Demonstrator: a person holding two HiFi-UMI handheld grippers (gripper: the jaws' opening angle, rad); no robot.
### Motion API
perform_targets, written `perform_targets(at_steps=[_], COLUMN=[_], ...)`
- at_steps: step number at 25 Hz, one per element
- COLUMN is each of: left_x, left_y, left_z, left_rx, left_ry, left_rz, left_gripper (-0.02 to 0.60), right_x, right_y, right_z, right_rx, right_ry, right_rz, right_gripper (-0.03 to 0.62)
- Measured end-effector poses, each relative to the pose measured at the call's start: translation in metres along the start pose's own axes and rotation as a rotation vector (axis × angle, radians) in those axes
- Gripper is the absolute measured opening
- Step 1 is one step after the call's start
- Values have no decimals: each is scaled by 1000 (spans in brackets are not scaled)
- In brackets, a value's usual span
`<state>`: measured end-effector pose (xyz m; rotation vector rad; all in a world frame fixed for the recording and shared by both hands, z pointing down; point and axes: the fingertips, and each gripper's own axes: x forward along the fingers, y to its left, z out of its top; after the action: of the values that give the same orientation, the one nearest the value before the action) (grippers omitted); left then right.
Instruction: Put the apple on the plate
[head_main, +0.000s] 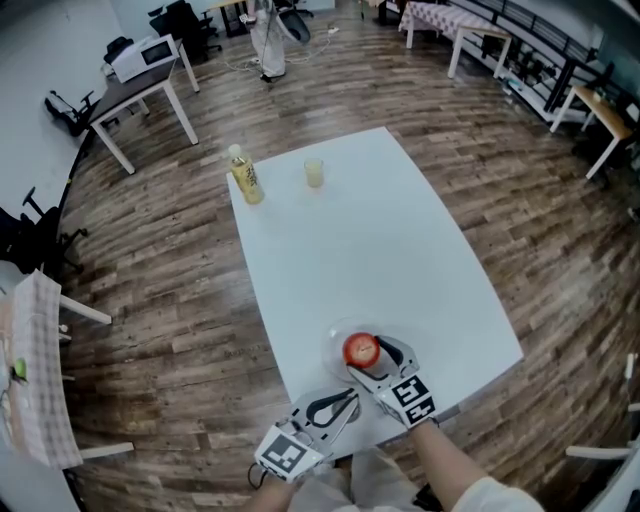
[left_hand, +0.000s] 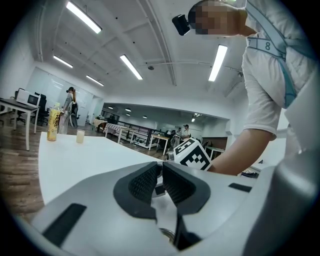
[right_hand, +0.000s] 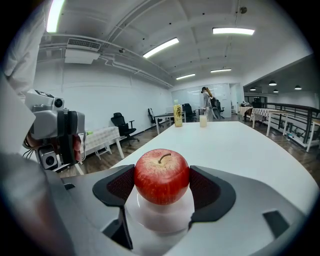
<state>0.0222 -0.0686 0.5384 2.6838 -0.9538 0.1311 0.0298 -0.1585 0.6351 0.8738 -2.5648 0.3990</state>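
A red apple (head_main: 361, 349) (right_hand: 161, 176) stands upright over a small white plate (head_main: 336, 338) (right_hand: 160, 223) near the front edge of the white table (head_main: 360, 240). My right gripper (head_main: 364, 356) (right_hand: 161, 186) is shut on the apple, one dark pad against each side. Whether the apple rests on the plate or hangs just above it, I cannot tell. My left gripper (head_main: 346, 402) (left_hand: 161, 181) is shut on nothing, just left of the right one by the table's front edge. The right gripper's marker cube (left_hand: 192, 154) shows in the left gripper view.
A yellow bottle (head_main: 245, 175) (right_hand: 177, 115) and a small cup (head_main: 314, 173) (right_hand: 202, 120) stand at the table's far end. Desks, chairs and other tables ring the wooden floor. A person stands far off.
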Motion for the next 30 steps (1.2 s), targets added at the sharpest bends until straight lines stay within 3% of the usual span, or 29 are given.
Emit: perform_targets(at_steps=[30], left_x=[0], left_y=[2], left_z=[-1], left_rx=[-9], left_ry=[1], left_rz=[0], left_gripper=[34], right_x=[11], right_y=[5], right_z=[-7], right_rx=[-98], right_ry=[63], right_rz=[-1], right_gripper=[345])
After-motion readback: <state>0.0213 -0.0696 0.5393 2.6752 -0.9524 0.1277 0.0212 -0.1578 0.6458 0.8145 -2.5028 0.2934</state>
